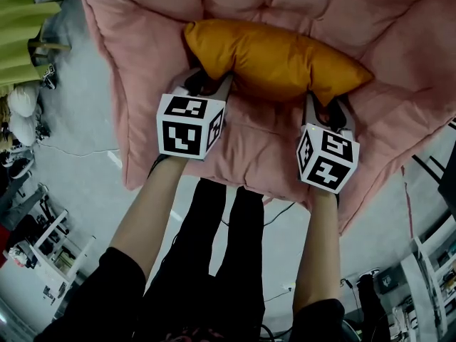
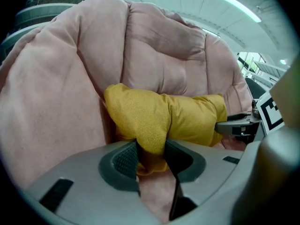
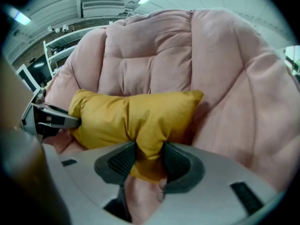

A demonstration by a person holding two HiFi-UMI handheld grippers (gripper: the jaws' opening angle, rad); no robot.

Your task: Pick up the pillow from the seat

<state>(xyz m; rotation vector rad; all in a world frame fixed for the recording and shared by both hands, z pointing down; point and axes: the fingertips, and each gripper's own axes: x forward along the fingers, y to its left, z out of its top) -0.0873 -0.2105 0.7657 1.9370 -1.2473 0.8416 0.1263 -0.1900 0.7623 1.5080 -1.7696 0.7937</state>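
An orange-yellow pillow (image 1: 274,59) lies across the padded pink seat (image 1: 399,120), against its backrest. My left gripper (image 1: 206,84) pinches the pillow's left end; in the left gripper view the pads squeeze a fold of yellow fabric (image 2: 152,135) between them. My right gripper (image 1: 328,109) pinches the right end the same way, with a bunched fold (image 3: 147,139) pressed between its pads. Each gripper view also shows the other gripper's jaws at the pillow's far end: the right gripper (image 2: 234,125) and the left gripper (image 3: 54,120). The pillow's underside rests on the pink cushion (image 3: 140,191).
The pink cushion rises high behind and beside the pillow (image 2: 154,46). The person's dark-trousered legs (image 1: 214,248) stand at the seat's front edge. Green fabric (image 1: 21,34), white shoes (image 1: 21,112) and clutter lie on the grey floor at left; shelving (image 1: 434,276) stands at right.
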